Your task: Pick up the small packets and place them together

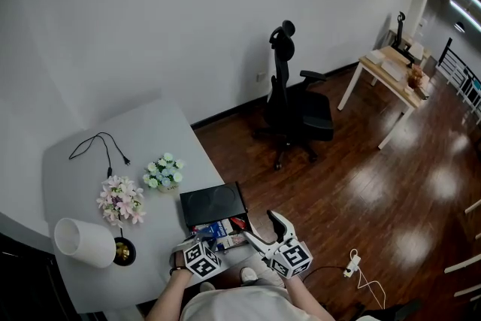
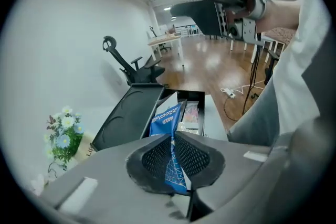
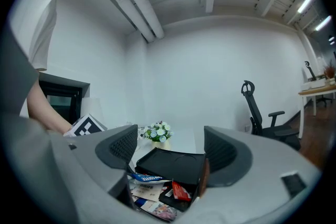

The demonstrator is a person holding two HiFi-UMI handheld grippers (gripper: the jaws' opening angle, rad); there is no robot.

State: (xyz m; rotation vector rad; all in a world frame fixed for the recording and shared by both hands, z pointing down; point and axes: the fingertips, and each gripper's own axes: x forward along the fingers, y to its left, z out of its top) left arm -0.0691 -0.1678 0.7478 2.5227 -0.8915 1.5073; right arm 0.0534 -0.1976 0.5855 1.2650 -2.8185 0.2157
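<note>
My left gripper [image 2: 174, 157] is shut on a blue coffee packet [image 2: 169, 128], pinching its lower end so it stands up over the open black box [image 2: 191, 96]. More small packets [image 2: 190, 115] lie inside the box. In the head view the left gripper [image 1: 204, 240] sits at the box's near left, the blue packet [image 1: 216, 231] at its tips. My right gripper [image 1: 259, 229] hangs open to the box's right, nothing between its fingers. Through the right gripper [image 3: 170, 149] I see the blue packet [image 3: 145, 178], a red packet [image 3: 179, 191] and other packets in the box.
The box's black lid [image 1: 214, 204] lies flat behind it on the grey table [image 1: 150, 131]. Blue flowers [image 1: 164, 171], pink flowers [image 1: 120, 199], a white lamp shade [image 1: 83, 242] and a black cable [image 1: 101, 146] are to the left. An office chair [image 1: 297, 105] stands on the wood floor.
</note>
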